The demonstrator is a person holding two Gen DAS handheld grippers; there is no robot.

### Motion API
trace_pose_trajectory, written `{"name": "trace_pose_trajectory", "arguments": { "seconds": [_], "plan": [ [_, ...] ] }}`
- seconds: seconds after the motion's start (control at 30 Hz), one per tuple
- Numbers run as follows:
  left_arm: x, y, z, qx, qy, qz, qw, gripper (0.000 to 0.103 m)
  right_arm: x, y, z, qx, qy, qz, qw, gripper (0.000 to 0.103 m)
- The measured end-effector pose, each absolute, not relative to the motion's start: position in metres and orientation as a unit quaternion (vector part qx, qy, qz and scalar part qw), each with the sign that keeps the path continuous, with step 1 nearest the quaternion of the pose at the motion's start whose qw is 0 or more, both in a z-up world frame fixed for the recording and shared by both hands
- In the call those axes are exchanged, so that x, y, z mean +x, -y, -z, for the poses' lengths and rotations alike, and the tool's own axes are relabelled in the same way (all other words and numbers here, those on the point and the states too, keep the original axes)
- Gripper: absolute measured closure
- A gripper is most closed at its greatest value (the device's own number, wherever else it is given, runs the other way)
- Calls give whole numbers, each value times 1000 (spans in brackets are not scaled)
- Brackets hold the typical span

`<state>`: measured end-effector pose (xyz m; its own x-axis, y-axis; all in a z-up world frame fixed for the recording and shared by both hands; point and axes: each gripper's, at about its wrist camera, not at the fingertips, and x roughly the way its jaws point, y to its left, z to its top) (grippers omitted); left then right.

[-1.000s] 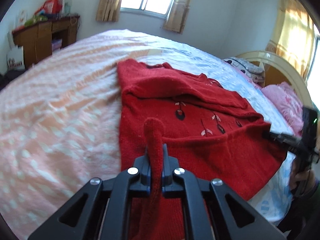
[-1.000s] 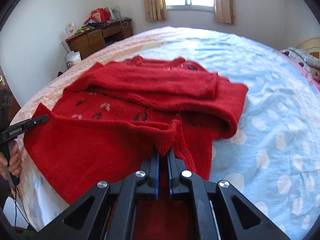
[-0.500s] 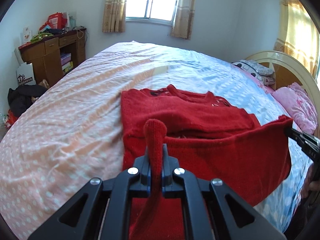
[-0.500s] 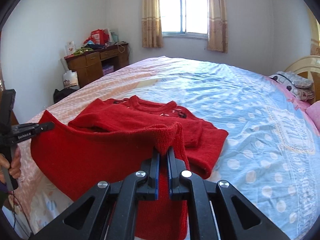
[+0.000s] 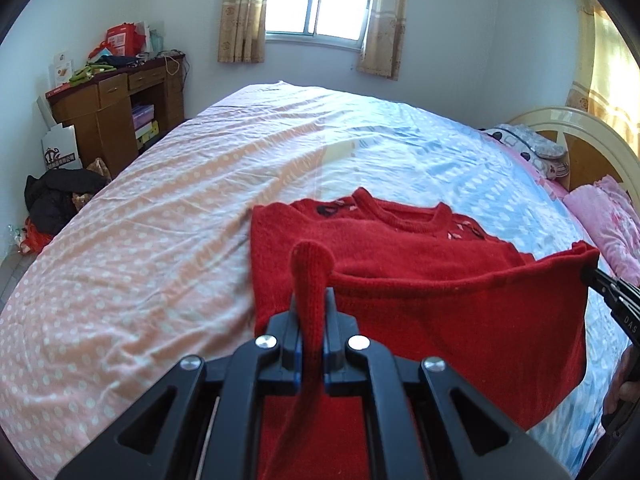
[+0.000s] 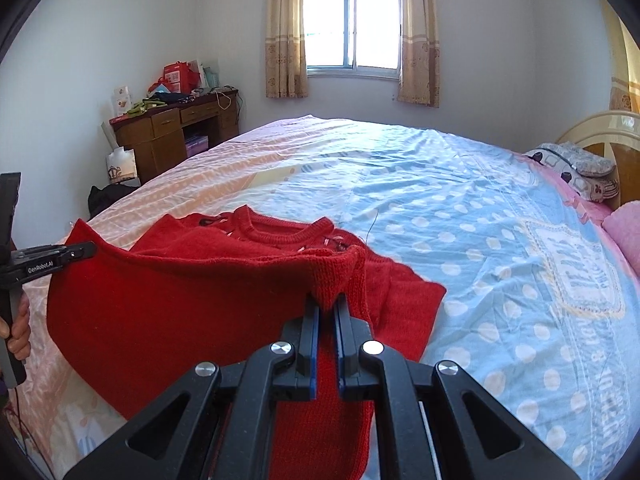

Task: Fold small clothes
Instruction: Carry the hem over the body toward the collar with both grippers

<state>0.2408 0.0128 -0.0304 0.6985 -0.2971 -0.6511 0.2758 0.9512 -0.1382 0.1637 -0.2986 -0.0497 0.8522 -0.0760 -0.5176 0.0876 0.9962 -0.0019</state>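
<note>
Two corners of the red sweater (image 5: 460, 320) are in our grip: the left gripper (image 5: 311, 312) is clamped on one hem corner, the right gripper (image 6: 329, 308) on the other, with knit pinched between both pairs of jaws. We hold the hem raised and stretched between them, while the collar end lies flat on the bed (image 6: 460, 208), near its front edge.

Risks, as we judge them: the knit is thick and soft, so a corner may slide out of a pinch if the span is pulled too taut. If one side travels ahead of the other, the fold would land skewed across the collar. The sleeves, apparently tucked across the body beneath the raised panel, could shift under a dragging hem.

Surface: the bed carries a dotted sheet, peach on one half and pale blue on the other, mildly creased. A pillow (image 6: 580, 166) sits by the headboard. A cluttered wooden desk (image 5: 116, 116) stands against the wall, and a curtained window (image 6: 352, 32) lights the room.
</note>
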Motion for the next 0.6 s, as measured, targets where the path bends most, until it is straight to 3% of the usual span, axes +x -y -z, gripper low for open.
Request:
{"name": "trace_pose_trajectory", "arguments": {
  "seconds": [0.6],
  "plan": [
    [310,7,27,-27,-353,160,921,96,227,329,43,36,-271,61,960,97]
  ]
}}
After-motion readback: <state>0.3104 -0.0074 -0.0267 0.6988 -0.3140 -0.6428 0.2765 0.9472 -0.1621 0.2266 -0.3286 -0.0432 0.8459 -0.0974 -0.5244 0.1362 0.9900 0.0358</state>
